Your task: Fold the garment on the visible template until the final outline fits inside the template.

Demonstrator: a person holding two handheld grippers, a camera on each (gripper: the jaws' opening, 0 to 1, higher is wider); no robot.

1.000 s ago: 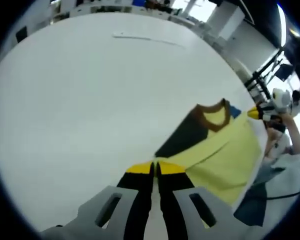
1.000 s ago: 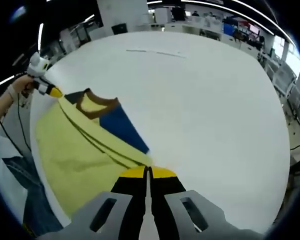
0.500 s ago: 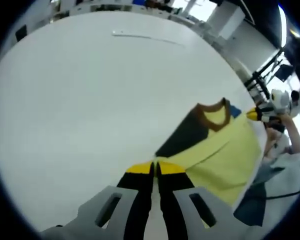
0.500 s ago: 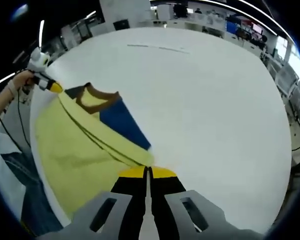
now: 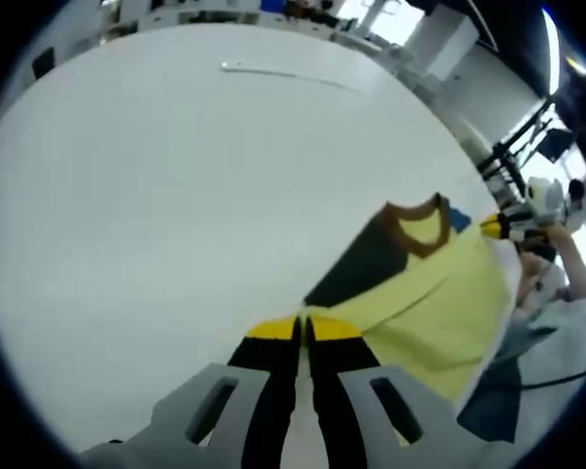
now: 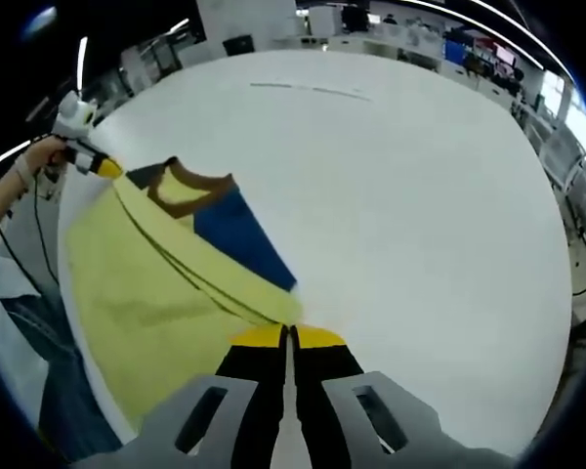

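On the white table (image 5: pixel 156 195), the left gripper (image 5: pixel 304 329) rises from the bottom of the left gripper view with its two yellow-tipped jaws pressed together; a corner of the yellow garment (image 5: pixel 439 303) meets the tips, and the jaws appear clamped on that corner. From the tips the garment runs up and to the right across the table. Its dark brown sleeve (image 5: pixel 361 264) lies along the left edge, and the brown collar (image 5: pixel 415 220) sits at the far end, with a small patch of blue beside it. Farther right, near the table's edge, the right gripper (image 5: pixel 496 226) touches the garment's far corner, held by a person's hand (image 5: pixel 552 234).

At the left of the right gripper view, a hand (image 6: pixel 41 156) holds the left gripper (image 6: pixel 105 168) with its yellow tip at the garment's far corner. The garment (image 6: pixel 137 293) spreads from there down to the centre, close to the near table edge (image 6: pixel 73 322). A blue sleeve (image 6: pixel 239 239) lies on its right side, just below the brown collar (image 6: pixel 190 183). At bottom centre, the right gripper (image 6: pixel 289 335) shows its jaws closed together, with the garment's near corner meeting the tips. A thin dark strip (image 6: pixel 308 90) lies far across the table, well apart from the garment.
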